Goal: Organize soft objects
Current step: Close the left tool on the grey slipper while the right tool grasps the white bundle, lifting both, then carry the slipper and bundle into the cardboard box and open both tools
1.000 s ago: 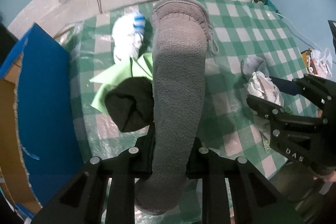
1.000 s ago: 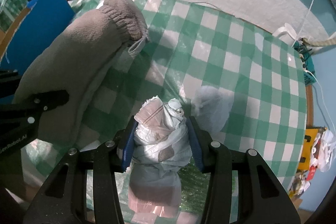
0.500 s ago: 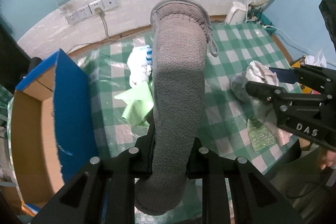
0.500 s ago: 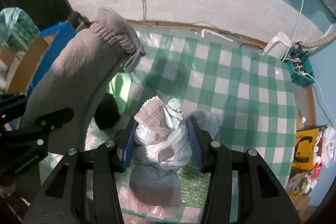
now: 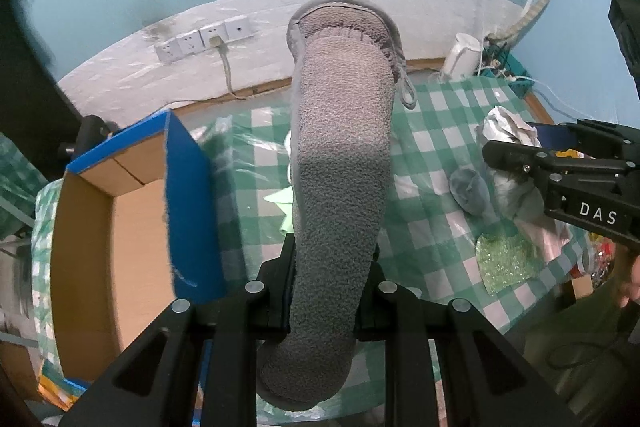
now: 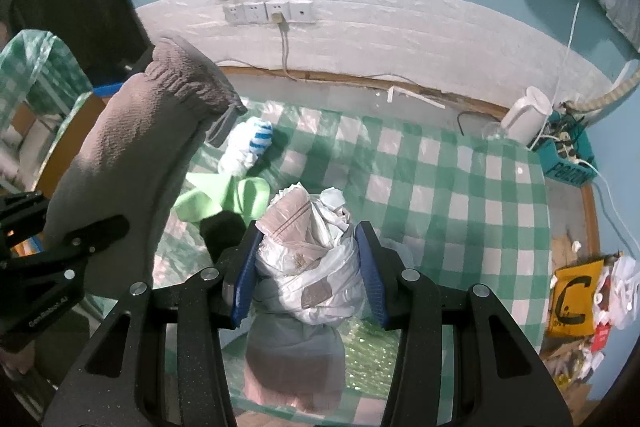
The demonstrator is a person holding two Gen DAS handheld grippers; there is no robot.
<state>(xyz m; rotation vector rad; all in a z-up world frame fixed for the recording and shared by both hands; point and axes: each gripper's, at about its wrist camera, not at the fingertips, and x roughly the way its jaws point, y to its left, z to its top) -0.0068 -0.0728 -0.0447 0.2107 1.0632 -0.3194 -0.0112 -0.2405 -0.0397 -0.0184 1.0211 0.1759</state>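
The grey fleece slipper (image 5: 340,183) is clamped at its middle between the narrow jaws of the left gripper (image 5: 330,291), and it has come up off the checked tablecloth (image 6: 452,179) since a second ago, so that wall and sockets (image 5: 204,37) now show behind its toe where cloth showed before; the crumpled white plastic bag (image 6: 312,263) has risen with it, pinched between the blue pads (image 6: 370,269) of the right gripper (image 6: 308,271), jaws partly closed around its bulk. Both soft things look lifted clear, which I judge leaves the carry to the open cardboard box (image 5: 100,239), just left of the slipper, as the next step. Still lying on the cloth beside the slipper are a striped white sock (image 6: 246,147), a green cloth (image 6: 224,197) and a dark item (image 6: 222,231); right of it a grey bundle (image 5: 470,191) and a glittery green pouch (image 5: 504,259). Beyond the slipper stand a white kettle (image 6: 526,115) and a teal wall
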